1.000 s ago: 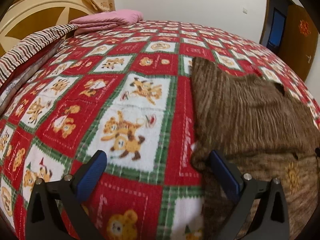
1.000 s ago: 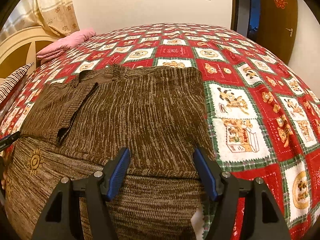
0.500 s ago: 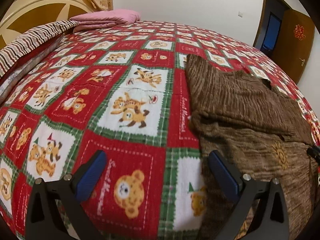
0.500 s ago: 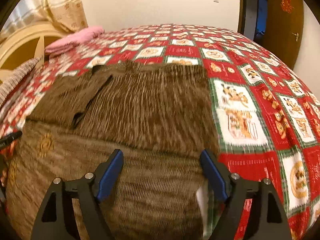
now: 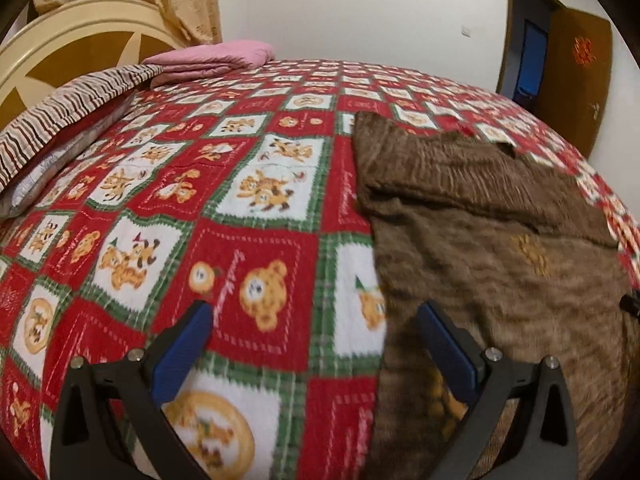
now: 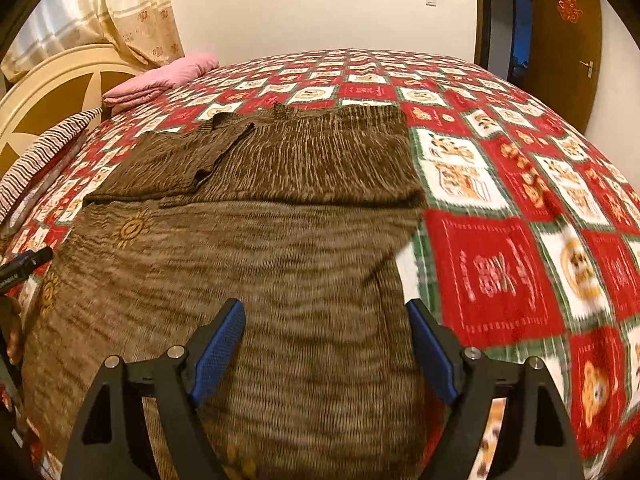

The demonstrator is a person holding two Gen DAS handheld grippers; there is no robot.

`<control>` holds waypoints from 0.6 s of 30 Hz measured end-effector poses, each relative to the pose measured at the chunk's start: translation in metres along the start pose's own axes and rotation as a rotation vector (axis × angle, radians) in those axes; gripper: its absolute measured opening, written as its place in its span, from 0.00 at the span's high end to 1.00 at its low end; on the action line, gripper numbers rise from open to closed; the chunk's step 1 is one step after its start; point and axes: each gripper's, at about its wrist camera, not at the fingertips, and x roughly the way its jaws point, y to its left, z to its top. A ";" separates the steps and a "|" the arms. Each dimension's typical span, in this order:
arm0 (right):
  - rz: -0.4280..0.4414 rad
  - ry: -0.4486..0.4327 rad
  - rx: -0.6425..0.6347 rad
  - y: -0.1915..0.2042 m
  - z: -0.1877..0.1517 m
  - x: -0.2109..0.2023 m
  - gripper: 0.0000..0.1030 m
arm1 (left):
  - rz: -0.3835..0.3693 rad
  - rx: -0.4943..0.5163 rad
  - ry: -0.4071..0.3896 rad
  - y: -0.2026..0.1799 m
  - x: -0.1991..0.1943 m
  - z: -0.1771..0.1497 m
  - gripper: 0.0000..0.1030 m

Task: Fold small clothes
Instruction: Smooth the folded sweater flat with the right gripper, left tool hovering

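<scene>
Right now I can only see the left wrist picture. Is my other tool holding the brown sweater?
Observer: No. The right tool is open over the lower part of the brown sweater. Its jaws have just been opening, and nothing is pinched between them.
Operator: Is the sweater folded on that side too?
Observer: Yes. The folded-down top runs straight across to the sweater's right edge, where a red square of the blanket lies right beside it.

Open bedspread (image 5: 256,240) either side — striped pillow (image 5: 68,108) blocks far-left.
</scene>
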 end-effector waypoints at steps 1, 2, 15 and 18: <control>0.004 -0.002 0.005 -0.001 -0.003 -0.002 0.20 | -0.005 0.007 -0.006 -0.002 -0.003 -0.003 0.00; 0.009 -0.003 0.011 -0.001 -0.007 -0.005 0.20 | -0.005 0.011 -0.008 -0.003 -0.006 -0.005 0.00; -0.024 0.003 -0.023 0.004 -0.048 -0.035 0.20 | -0.017 0.100 -0.011 -0.017 -0.033 -0.040 0.00; -0.024 -0.001 -0.013 0.005 -0.056 -0.041 0.20 | -0.020 0.106 -0.004 -0.017 -0.035 -0.047 0.00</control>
